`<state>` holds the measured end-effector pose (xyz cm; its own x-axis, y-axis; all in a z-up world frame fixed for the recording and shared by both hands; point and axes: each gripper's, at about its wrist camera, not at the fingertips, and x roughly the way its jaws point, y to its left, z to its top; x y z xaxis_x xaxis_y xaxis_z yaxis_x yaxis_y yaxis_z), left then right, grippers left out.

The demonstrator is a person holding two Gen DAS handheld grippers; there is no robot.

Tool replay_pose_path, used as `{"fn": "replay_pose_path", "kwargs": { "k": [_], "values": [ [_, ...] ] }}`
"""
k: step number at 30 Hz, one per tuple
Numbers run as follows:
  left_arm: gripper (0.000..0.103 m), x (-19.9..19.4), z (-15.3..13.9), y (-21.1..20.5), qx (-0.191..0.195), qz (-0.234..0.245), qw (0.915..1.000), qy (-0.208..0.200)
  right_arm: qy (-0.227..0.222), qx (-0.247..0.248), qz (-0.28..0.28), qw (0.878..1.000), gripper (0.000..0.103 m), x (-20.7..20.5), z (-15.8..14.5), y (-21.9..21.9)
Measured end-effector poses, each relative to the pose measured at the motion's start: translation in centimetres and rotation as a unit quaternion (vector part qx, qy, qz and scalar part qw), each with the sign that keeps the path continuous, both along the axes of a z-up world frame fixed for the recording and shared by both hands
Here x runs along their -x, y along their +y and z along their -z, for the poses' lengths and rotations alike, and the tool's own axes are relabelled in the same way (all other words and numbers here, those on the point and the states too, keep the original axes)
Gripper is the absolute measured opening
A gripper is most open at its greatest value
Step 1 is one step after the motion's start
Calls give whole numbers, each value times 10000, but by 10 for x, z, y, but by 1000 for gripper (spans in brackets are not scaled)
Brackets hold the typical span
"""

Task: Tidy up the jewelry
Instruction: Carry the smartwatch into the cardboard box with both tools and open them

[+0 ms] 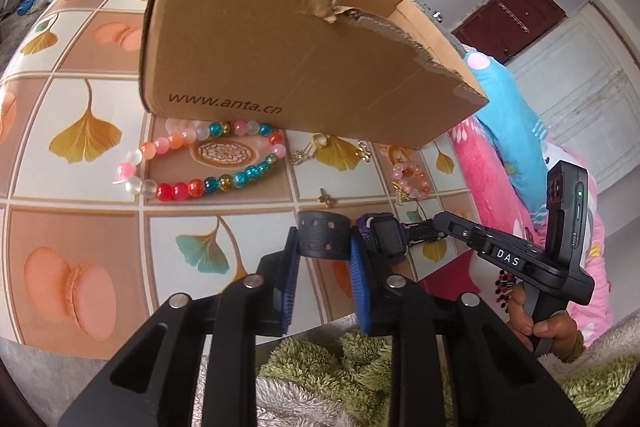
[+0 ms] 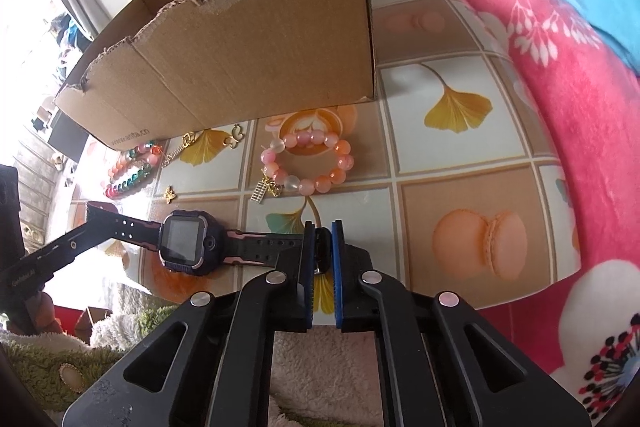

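Observation:
A dark purple smartwatch (image 1: 383,235) (image 2: 187,241) lies near the front edge of the patterned tablecloth (image 1: 80,223). My left gripper (image 1: 324,241) has its blue pads pressed on the curled black strap end with holes. My right gripper (image 2: 322,247) is shut on the opposite strap end; in the left wrist view the right gripper (image 1: 434,223) reaches in from the right. A long multicoloured bead string (image 1: 200,163) (image 2: 130,169) and a pink bead bracelet (image 2: 310,163) (image 1: 412,181) lie in front of the open cardboard box (image 1: 288,47) (image 2: 240,47).
Small gold charms (image 1: 320,147) (image 2: 170,194) are scattered between the beads and the watch. A pink and blue blanket (image 2: 540,67) borders the table on the right. Green and white fluffy fabric (image 1: 320,359) lies below the near table edge. A hand (image 1: 540,323) holds the right gripper's handle.

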<state>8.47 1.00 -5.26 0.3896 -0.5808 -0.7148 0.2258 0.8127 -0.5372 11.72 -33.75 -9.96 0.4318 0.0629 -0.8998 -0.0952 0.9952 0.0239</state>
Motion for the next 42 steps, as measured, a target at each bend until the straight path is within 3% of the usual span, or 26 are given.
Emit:
{"fn": "replay_pose_path", "kwargs": {
  "k": [7,13,19,24,26,30,33,36,40,42],
  "values": [
    [19,8,-17,-2,-55,245,9992,-298,-204,220,-249,9992,3,16,-22,21],
    [19,11,-54,10,111,361,9973,-628,-601,320,-668,9954,1,29,-69,41],
    [19,-2,-125,34,351,318,9876,-1496,-1699,420,-1462,9736,0,15,-143,80],
    [19,-47,-159,40,29,82,9797,-2002,-2224,395,-1947,9545,0,-32,-168,102],
    [19,-81,-157,39,-130,-33,9809,-1940,-2076,361,-1995,9570,0,-67,-164,104],
    [19,-147,-136,31,-685,-139,9851,-1572,-1138,68,-1937,9744,0,-155,-136,109],
    [19,-185,-114,23,-1138,-221,9863,-1173,-577,70,-1862,9808,0,-200,-114,112],
    [19,-215,-94,10,-1625,-227,9818,-960,-193,254,-1805,9830,0,-233,-87,118],
    [36,-243,-76,-2,-2379,-294,9680,-748,265,519,-1725,9833,0,-261,-51,122],
    [42,-250,-72,1,-2471,-395,9669,-509,291,877,-1698,9811,0,-265,-37,124]
  ]
}}
